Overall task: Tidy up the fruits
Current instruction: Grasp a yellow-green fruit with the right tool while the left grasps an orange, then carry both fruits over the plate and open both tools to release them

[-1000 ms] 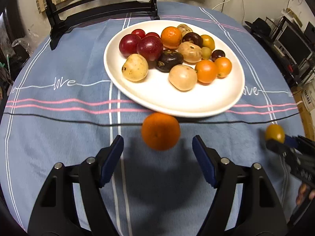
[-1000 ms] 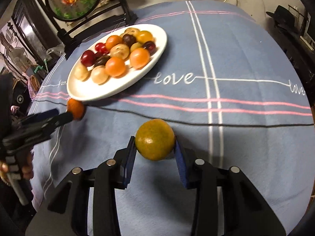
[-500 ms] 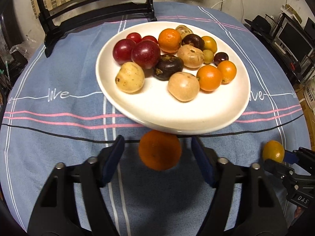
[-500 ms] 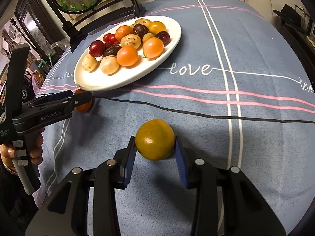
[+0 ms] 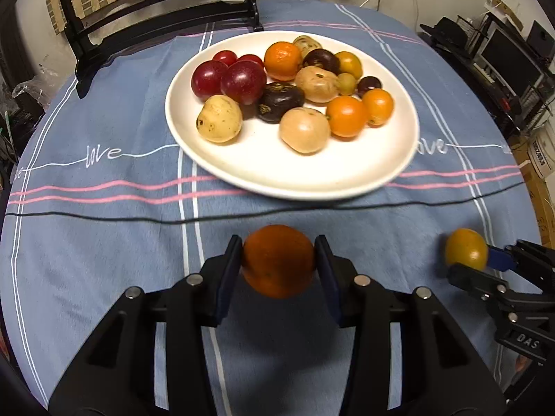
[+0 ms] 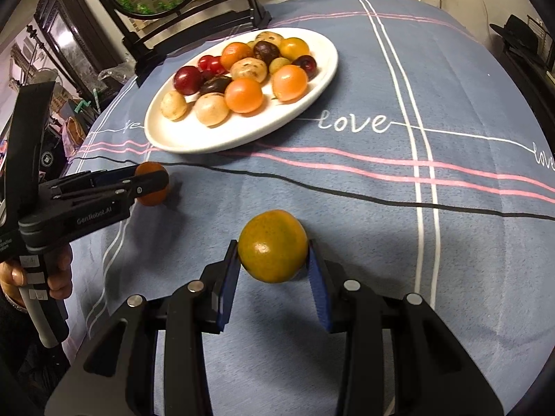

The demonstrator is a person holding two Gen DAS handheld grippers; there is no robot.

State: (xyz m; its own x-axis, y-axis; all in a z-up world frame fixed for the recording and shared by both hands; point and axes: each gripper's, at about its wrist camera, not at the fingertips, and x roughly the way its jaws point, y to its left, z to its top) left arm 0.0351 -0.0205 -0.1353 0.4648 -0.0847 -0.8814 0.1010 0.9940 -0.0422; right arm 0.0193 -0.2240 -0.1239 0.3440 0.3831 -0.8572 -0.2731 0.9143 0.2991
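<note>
- Broadly, the blue tablecloth (image 5: pixel 104 242) covers the round table and carries everything; a dark chair (image 5: pixel 156 17) stands at the far edge.
- Next in size, the white plate (image 5: pixel 263 170) sits toward the far side of the cloth and already holds a heap of fruit: red plums, pale round fruits, dark ones and several small oranges, all crowded on the far half, with the near half bare.
- Judging by that heap, most of the sorting looks done; two fruits are off the plate, and both are in hand.
- Then the left gripper (image 5: pixel 279 263): its jaws have just been closing, and the blue pads now press both sides of the orange (image 5: pixel 277 260), which is near the plate's front rim, close to the cloth; whether it is lifted I cannot tell.
- Likewise the right gripper (image 6: pixel 274 253) is clenched on the yellow-green orange (image 6: pixel 272 251), well apart from the plate on the near side of the black line across the cloth.
- What is left, I reckon, is carrying both to the bare near half of the plate and letting go gently so they do not roll.
</note>
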